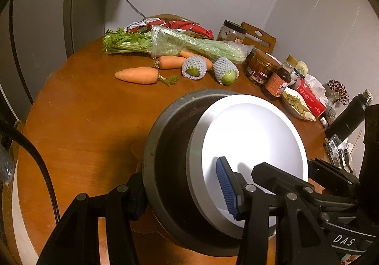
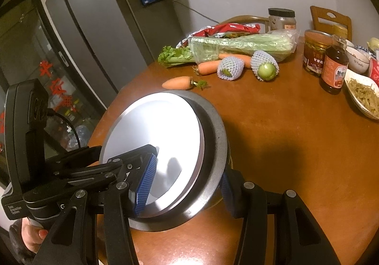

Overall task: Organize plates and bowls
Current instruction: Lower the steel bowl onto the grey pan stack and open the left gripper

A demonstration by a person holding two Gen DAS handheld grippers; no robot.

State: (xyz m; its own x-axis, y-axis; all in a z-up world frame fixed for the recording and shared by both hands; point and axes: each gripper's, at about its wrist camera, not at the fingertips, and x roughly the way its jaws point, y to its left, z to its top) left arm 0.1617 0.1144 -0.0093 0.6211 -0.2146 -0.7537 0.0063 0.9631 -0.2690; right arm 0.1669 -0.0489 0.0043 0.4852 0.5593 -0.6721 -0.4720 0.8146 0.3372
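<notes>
A dark grey bowl [image 1: 165, 137] [image 2: 216, 146] with a white plate [image 1: 251, 137] [image 2: 156, 127] lying in it is low over the round wooden table [image 1: 83, 122] [image 2: 284, 134]. Whether it rests on the wood I cannot tell. My left gripper [image 1: 182, 184] is shut on the stack's near-left rim, its blue pad on the plate and its other finger outside the bowl wall. My right gripper [image 2: 189, 170] is shut on the opposite rim in the same way. Each view also catches the other gripper: the right gripper [image 1: 289, 170] and the left gripper [image 2: 123, 153].
Beyond the stack lie carrots [image 1: 137, 75] [image 2: 177, 82], bagged celery [image 1: 180, 44] and two green fruits in foam nets [image 1: 225, 70] [image 2: 264, 66]. Jars [image 1: 260, 68], a sauce bottle [image 2: 334, 70], a dish of greens [image 2: 362, 94] and a black bottle [image 1: 348, 115] crowd the right. A fridge [image 2: 94, 35] stands on the left.
</notes>
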